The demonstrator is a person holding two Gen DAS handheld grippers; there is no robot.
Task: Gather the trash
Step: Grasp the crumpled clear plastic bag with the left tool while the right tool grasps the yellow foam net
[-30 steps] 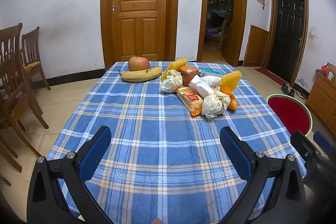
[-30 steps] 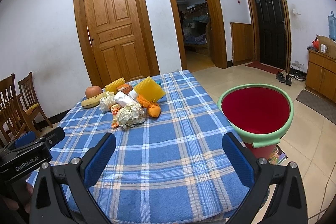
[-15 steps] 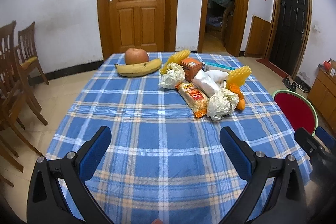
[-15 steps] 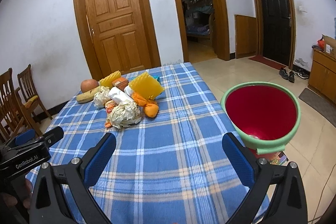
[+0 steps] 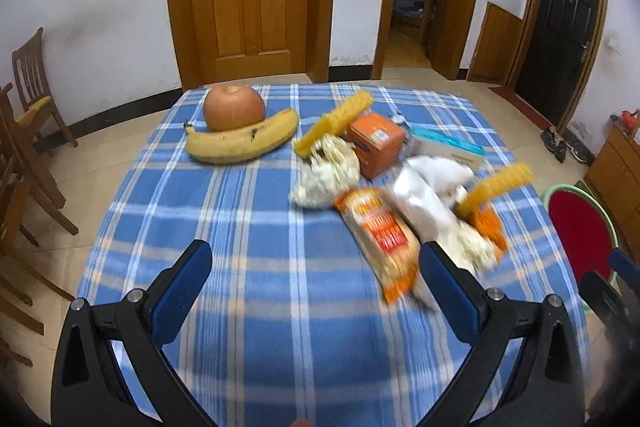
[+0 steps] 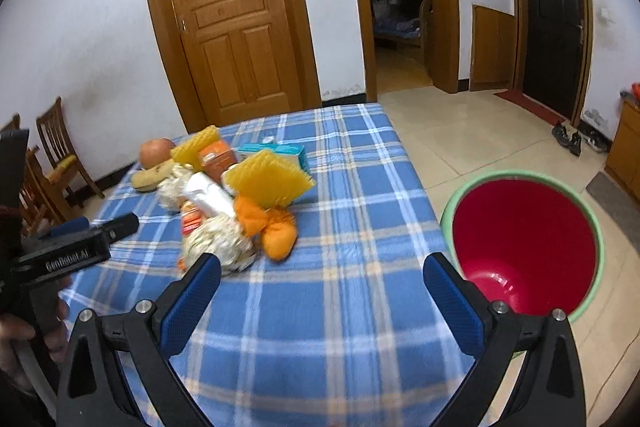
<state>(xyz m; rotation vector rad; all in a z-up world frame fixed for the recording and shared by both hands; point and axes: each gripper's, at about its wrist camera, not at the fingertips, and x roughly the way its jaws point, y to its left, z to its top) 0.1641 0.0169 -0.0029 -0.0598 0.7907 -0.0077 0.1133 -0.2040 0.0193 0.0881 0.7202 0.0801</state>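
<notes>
A heap of trash lies on the blue plaid tablecloth: an orange snack wrapper, crumpled paper wads, a white bag, yellow foam nets, an orange box and orange peel. My left gripper hovers open just short of the wrapper, nothing between its fingers. My right gripper is open over the tablecloth, its left fingertip close to a paper wad. A red bin with a green rim stands on the floor right of the table.
An apple and a banana lie at the table's far left, apart from the trash. Wooden chairs stand to the left. A teal box lies behind the heap. A hand holds the left gripper's handle.
Both grippers have moved forward over the table toward the trash heap, which looms larger now. Both have stayed open.
</notes>
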